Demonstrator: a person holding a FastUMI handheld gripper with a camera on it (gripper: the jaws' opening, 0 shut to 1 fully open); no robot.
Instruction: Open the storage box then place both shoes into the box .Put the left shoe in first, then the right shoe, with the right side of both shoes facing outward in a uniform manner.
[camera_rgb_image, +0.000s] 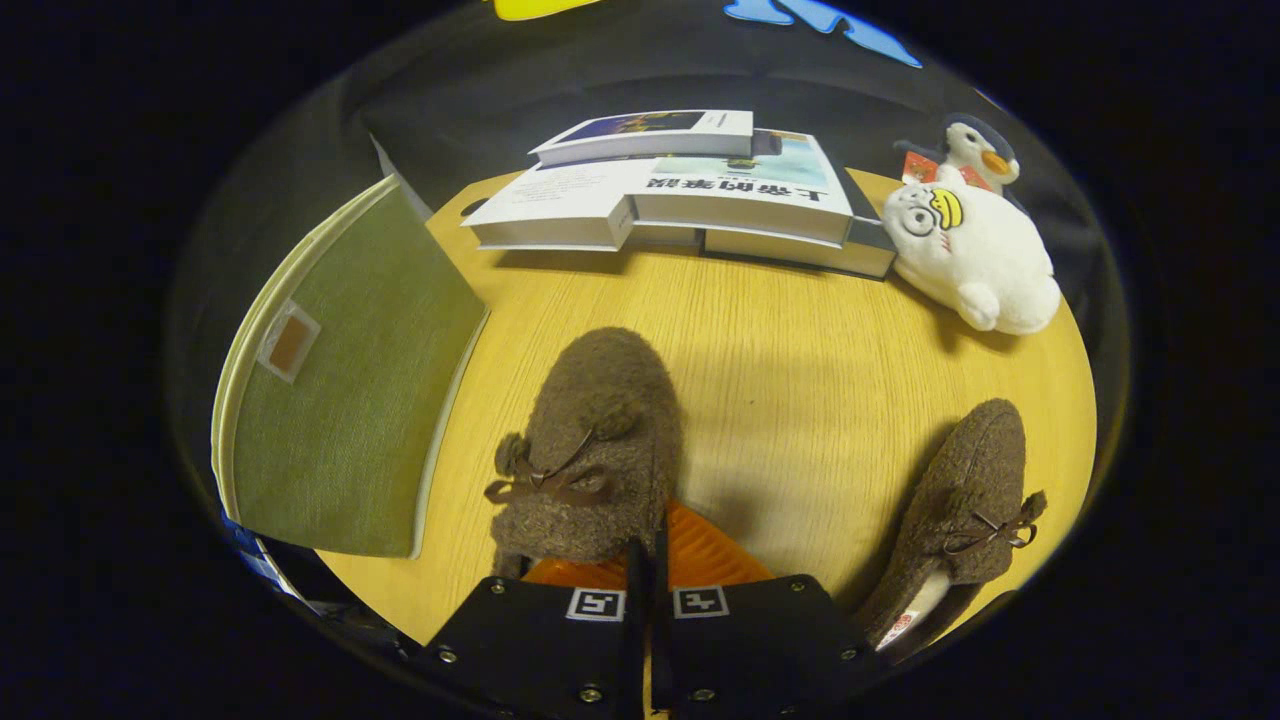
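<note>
hand-held gripper (648, 560) fingers pressed together, pinching the heel edge of the near brown shoe (590, 450), toe pointing away; second brown shoe (965, 500) lies apart on the other side on the wooden counter (800, 380); green storage box (345, 380) beside the held shoe, lid closed; beyond: stacked books (680, 195), white plush (975, 255), penguin toy (980, 148).

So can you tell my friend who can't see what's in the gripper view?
The gripper is shut on a brown shoe on a wooden table. The other shoe lies beside it, the green box on the opposite side, and books and two plush toys beyond.
</note>
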